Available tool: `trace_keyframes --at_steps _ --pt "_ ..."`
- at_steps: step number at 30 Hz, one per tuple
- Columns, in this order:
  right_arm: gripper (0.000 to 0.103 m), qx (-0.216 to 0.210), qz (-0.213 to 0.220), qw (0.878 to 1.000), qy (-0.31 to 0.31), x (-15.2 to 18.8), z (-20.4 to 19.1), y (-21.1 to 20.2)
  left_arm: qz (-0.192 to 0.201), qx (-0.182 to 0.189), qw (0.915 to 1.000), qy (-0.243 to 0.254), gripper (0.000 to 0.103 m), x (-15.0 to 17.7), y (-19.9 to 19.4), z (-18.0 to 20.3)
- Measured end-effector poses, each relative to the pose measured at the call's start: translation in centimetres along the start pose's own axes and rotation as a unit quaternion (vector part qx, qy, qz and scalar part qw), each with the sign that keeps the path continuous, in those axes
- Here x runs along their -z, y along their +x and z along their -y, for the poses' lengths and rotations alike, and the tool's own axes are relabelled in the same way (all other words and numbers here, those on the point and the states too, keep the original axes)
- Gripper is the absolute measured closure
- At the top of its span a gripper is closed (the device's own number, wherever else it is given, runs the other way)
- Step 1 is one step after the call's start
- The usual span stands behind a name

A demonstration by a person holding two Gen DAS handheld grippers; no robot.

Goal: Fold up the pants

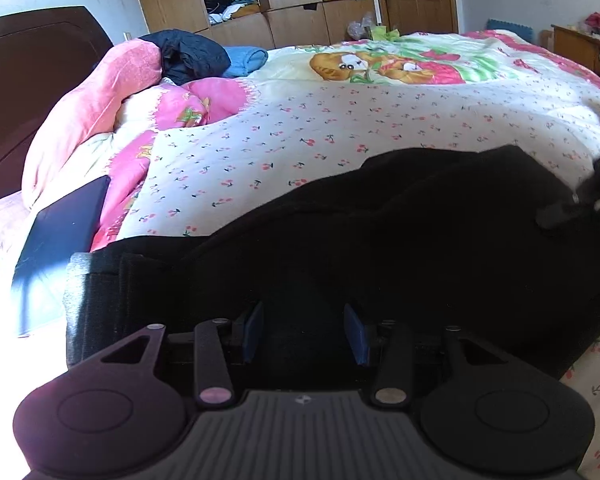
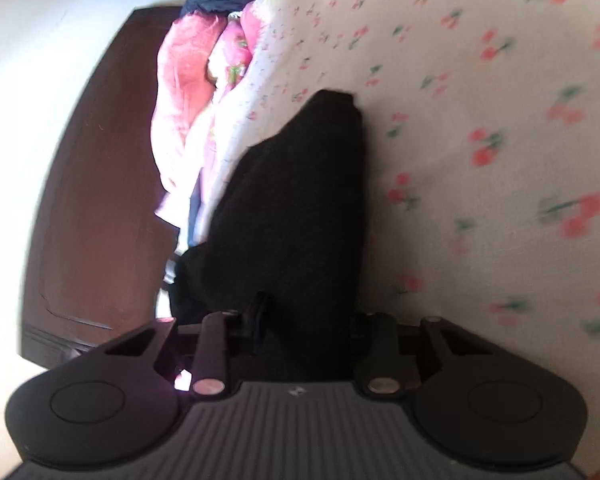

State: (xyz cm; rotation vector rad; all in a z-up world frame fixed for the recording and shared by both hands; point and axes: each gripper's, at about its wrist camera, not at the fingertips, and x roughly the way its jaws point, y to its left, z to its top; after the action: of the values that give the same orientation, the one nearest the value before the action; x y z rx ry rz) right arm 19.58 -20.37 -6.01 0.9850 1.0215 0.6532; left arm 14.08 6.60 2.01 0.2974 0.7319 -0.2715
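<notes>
One pair of black pants [image 1: 400, 240] lies across the near cherry-print bedspread [image 1: 300, 140]; the left gripper [image 1: 304, 332] hovers over it, two blue pads [image 1: 254, 330] spread apart. One pink quilt [image 1: 100, 92] bunches far left. Right view: one right gripper [image 2: 304, 320], cloth between its jaws; grip unclear.

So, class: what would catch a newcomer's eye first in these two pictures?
The black pants sprawl across the near part of the cherry-print bedsheet, filling both views. Behind them, a bright cartoon quilt covers the far bed, and a pink blanket is heaped by the dark headboard.
</notes>
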Motion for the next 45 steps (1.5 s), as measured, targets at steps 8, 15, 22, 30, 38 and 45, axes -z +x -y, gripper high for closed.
trace_keyframes --at_steps 8,15,22,30,38,45 --pt "0.081 0.014 -0.020 1.000 -0.010 -0.3 -0.1 4.2 -0.003 -0.003 0.9997 0.023 0.045 0.1 0.8 -0.2" --pt "0.090 -0.081 0.043 0.993 0.072 2.2 -0.8 1.5 -0.030 0.007 0.9909 0.131 0.076 -0.7 1.3 4.3" --pt "0.091 -0.102 0.057 0.988 0.097 2.8 0.6 0.2 -0.034 -0.018 0.9760 0.214 0.092 -1.6 1.1 8.8" --pt "0.090 -0.088 0.056 0.992 0.074 2.2 0.5 -2.4 -0.039 0.038 0.9735 0.222 0.093 -3.0 2.7 13.4" --pt "0.091 -0.015 0.122 0.992 0.042 2.3 1.2 -11.8 0.024 0.138 0.9713 0.192 0.093 -6.2 1.3 19.7" --pt "0.091 0.102 0.142 0.984 0.020 3.2 1.5 -17.7 0.063 0.130 0.9797 0.139 0.066 -7.4 1.0 18.6"
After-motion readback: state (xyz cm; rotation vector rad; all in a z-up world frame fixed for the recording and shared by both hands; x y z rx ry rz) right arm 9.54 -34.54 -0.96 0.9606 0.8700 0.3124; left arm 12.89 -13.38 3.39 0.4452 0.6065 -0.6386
